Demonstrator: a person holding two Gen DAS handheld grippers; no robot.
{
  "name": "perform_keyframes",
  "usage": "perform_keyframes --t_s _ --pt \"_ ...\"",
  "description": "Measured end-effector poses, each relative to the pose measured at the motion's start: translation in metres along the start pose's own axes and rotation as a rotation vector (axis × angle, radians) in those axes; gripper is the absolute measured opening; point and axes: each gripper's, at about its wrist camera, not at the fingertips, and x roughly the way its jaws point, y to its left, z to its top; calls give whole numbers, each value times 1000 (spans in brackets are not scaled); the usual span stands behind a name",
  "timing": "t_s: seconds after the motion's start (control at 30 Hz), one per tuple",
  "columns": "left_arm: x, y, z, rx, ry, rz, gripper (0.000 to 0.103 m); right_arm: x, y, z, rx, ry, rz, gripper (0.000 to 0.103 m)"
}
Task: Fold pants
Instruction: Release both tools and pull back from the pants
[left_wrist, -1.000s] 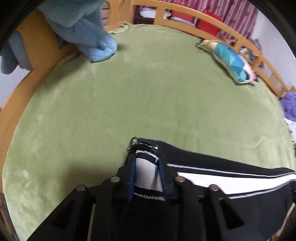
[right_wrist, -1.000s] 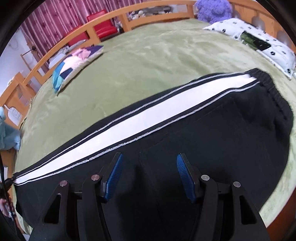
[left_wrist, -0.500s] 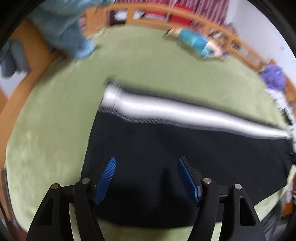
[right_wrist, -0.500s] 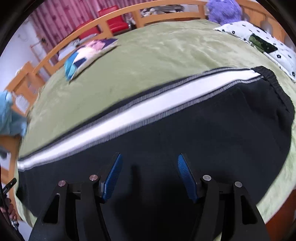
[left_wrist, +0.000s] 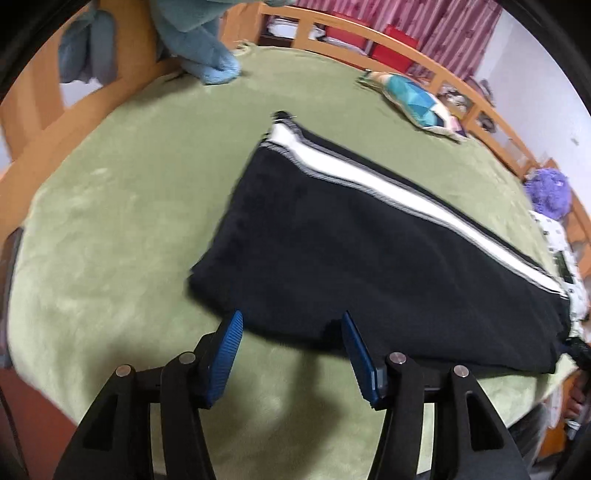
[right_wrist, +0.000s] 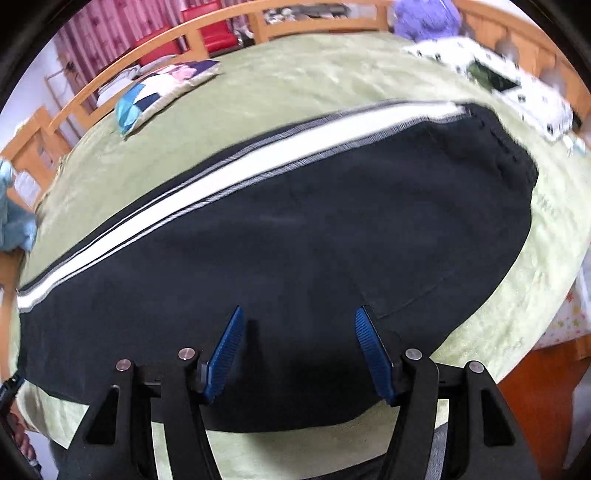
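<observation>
The left tool (left_wrist: 291, 321), which a second ago pinched the white-striped cuff of the black track pants (left_wrist: 369, 258), has let go and drawn back; its jaws opened wide, then just closed a little, with nothing between them. The cuff now lies flat on the green fleece bed cover (left_wrist: 129, 221). The right tool (right_wrist: 299, 317) has shifted toward the waistband.
</observation>
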Motion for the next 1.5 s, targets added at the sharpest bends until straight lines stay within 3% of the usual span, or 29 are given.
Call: perform_keyframes --t_s 0.17,0.47,0.7,0.87,1.1,1.3,1.43,1.5 --pt "11 15 -7 -44 13 56 54 -20 40 -9 -62 -65 -26 62" --pt "25 23 -10 -66 14 67 54 -27 85 -23 -75 -36 25 62" --pt "21 37 -8 -124 33 -25 53 -31 95 -33 -60 -39 45 62" --pt "0 53 -20 -180 -55 -226 55 -30 98 -36 -69 -7 70 61" --pt "19 64 -13 -261 -14 -253 58 -25 96 -43 -57 8 103 61" --pt "37 64 1 -335 -21 -208 58 -24 105 -45 -105 7 69 61" --pt "47 52 11 -279 -8 -111 60 -26 120 -45 -167 -14 47 61" --pt "48 49 15 -298 -14 -89 60 -26 124 -44 -174 -4 50 61"
